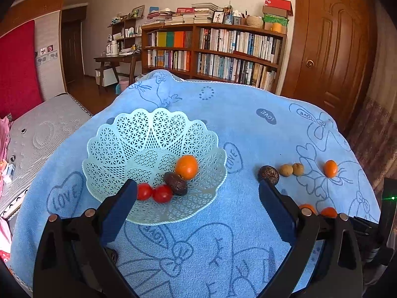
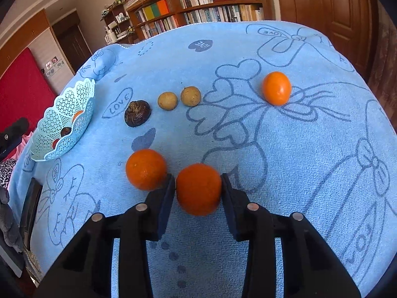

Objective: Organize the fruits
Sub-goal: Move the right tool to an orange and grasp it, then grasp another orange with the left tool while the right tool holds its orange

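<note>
**Right claw grips an orange; basket holds four fruits**

A light-blue terry towel printed with hearts and bows (image 2: 285, 154) covers the counter. Toward its left edge sits a pale mint, lattice-pattern plastic basket with scalloped rim (image 1: 119, 146), holding an orange kumquat (image 1: 186, 167), a dark wrinkled fruit (image 1: 175, 183) and two red cherry tomatoes (image 1: 153, 192).

The right claw (image 2: 198, 188) is closed narrowly on a round orange (image 2: 198, 189), near the towel's front edge. A second orange (image 2: 146, 169) lies just left, touching the claw's left finger. The left claw (image 1: 198, 193) stands wide, holding nothing.

Farther back runs a row: a dark brown water chestnut (image 2: 137, 116), two tan longans (image 2: 179, 97), and an oval kumquat (image 2: 276, 88) whose long axis is roughly upright in the right wrist view.
</note>
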Demonstrator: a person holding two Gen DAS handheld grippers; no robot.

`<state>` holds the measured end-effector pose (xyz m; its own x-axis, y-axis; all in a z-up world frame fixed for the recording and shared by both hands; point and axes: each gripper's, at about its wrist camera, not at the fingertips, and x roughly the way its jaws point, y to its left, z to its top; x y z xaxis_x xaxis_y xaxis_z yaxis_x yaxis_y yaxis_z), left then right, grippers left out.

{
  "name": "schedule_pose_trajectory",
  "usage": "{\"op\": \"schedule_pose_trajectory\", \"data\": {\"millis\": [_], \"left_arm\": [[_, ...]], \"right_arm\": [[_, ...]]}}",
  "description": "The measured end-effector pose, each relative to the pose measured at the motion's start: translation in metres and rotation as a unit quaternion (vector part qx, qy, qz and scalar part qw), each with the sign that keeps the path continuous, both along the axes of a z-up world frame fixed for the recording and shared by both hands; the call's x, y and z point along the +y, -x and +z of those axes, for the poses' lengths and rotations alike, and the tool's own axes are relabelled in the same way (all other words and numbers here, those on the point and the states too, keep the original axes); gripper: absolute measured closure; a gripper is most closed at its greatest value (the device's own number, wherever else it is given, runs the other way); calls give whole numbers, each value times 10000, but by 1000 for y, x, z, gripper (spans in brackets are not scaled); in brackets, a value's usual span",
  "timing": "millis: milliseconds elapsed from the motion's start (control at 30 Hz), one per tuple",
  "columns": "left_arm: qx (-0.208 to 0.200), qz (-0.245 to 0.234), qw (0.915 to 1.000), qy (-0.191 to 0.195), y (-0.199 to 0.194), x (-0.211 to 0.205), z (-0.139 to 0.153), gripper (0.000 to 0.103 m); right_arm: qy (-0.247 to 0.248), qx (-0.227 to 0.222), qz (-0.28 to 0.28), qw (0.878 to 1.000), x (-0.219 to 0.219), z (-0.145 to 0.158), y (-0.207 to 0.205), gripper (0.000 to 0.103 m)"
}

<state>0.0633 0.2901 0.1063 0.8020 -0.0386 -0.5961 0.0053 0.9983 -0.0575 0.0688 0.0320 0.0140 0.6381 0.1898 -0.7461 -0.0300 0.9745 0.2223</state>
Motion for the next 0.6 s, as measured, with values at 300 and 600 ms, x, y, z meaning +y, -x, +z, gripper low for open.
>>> {"op": "schedule_pose_trajectory", "data": {"millis": [300, 600], "left_arm": [[162, -366, 9990, -215, -3, -35, -13, 4], [445, -969, 9937, -340, -9, -83, -31, 4]], "right_arm": [[138, -508, -401, 9978, -16, 19, 11, 67], [23, -509, -776, 9957, -38, 18, 10, 67]]}}
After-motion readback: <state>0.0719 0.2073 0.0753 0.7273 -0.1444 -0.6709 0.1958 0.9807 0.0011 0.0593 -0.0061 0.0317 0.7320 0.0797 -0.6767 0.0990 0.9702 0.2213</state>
